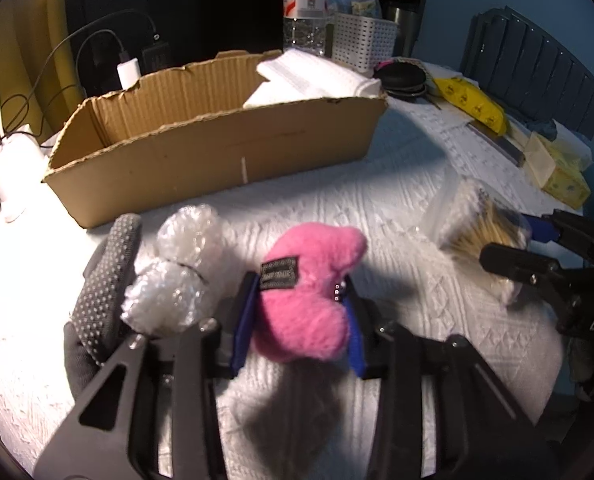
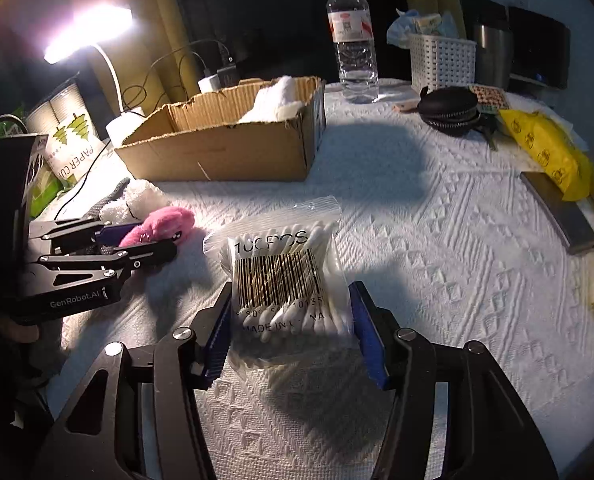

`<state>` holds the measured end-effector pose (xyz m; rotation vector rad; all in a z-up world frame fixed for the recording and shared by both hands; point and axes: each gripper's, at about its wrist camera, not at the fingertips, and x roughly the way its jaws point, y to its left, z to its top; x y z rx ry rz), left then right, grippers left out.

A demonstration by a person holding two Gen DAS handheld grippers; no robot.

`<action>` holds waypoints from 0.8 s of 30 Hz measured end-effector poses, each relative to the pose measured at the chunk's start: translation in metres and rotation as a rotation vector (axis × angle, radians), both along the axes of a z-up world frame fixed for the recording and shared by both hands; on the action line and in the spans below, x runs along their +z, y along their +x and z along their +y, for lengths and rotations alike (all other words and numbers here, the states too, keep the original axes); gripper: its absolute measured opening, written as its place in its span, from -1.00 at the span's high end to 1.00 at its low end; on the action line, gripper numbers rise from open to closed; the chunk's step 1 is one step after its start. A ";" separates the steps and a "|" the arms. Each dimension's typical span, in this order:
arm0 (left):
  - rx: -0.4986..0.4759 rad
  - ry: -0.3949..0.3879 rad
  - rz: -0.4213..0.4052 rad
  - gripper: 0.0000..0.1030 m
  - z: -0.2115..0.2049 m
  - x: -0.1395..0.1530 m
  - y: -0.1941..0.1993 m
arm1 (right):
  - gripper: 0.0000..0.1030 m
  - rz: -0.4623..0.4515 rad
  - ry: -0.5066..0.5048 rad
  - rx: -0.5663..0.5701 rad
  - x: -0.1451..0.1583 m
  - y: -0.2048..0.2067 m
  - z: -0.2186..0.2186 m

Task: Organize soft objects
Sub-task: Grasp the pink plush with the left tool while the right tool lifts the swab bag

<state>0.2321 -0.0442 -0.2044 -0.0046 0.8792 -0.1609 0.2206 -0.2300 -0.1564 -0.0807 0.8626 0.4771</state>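
Pink plush (image 1: 309,300) in left tool (image 1: 297,316), swab bag (image 2: 289,280) in right tool (image 2: 293,332)

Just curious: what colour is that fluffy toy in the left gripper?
Pink plush toy, with a small dark label; clearest in the left wrist view.

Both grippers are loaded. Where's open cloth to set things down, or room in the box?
Bare cloth lies between the cardboard box, bag of cotton swabs and yellow pouch. The box's left half is free; a white towel fills its right end. Crowded beside the pink plush: bubble wrap and glove.
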 end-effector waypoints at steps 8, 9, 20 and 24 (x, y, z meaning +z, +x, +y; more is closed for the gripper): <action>-0.014 -0.035 -0.069 0.24 0.006 0.026 -0.015 | -0.12 -0.030 -0.006 0.008 0.016 -0.003 0.010; -0.013 -0.039 -0.078 0.24 0.007 0.030 -0.017 | -0.12 -0.034 -0.007 0.012 0.018 -0.004 0.012; 0.006 -0.072 -0.146 0.24 0.036 0.060 -0.030 | -0.12 -0.063 -0.019 0.061 0.036 -0.004 0.040; 0.022 -0.084 -0.159 0.24 0.050 0.066 -0.030 | -0.12 -0.077 -0.020 0.078 0.044 0.000 0.051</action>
